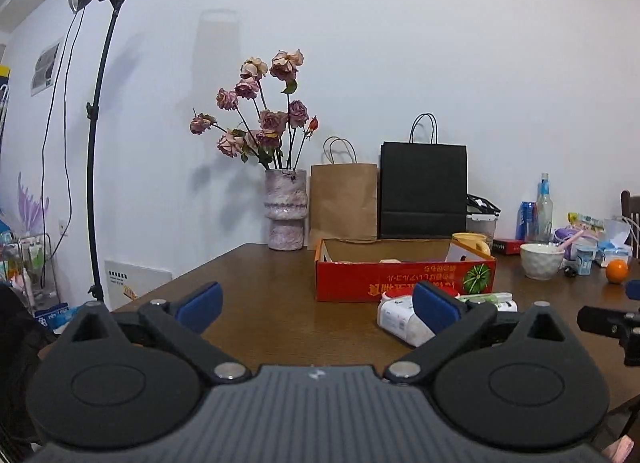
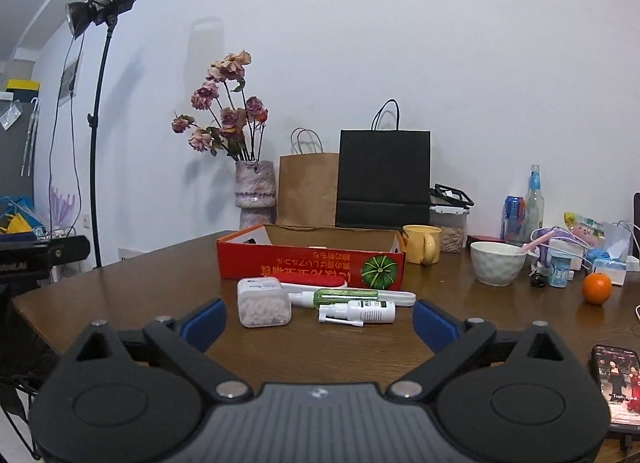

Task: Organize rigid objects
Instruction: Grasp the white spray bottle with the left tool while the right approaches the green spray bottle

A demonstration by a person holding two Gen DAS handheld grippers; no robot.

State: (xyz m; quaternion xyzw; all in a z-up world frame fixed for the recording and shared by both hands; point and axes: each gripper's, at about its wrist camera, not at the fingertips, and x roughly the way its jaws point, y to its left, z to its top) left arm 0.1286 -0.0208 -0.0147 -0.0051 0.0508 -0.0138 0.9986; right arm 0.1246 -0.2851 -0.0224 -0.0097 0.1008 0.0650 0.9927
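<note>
Both hand-held grippers are hovering with jaws apart, holding nothing: left hand-held gripper (image 1: 318,305), right hand-held gripper (image 2: 320,323). Jar (image 2: 264,302), spray bottles (image 2: 358,311) and red brush (image 2: 314,283) are lying mid-bench (image 2: 120,291), just in front of the red box (image 2: 308,259). Looks like pre-grasp; next move probably needs the right one closing on the jar.

The table (image 2: 120,295) is dark brown wood with a visible grain and a soft sheen. The open red box (image 2: 312,265) on it looks like printed cardboard, raw brown inside. In front of it lie a clear plastic jar (image 2: 264,303) and a white plastic spray bottle (image 2: 360,312), both smooth and glossy. Far back, the brown bag (image 2: 306,189) and black bag (image 2: 383,179) are matt paper. The vase (image 2: 256,193) looks rough and mottled, the white bowl (image 2: 497,263) glazed and dimpled.
</note>
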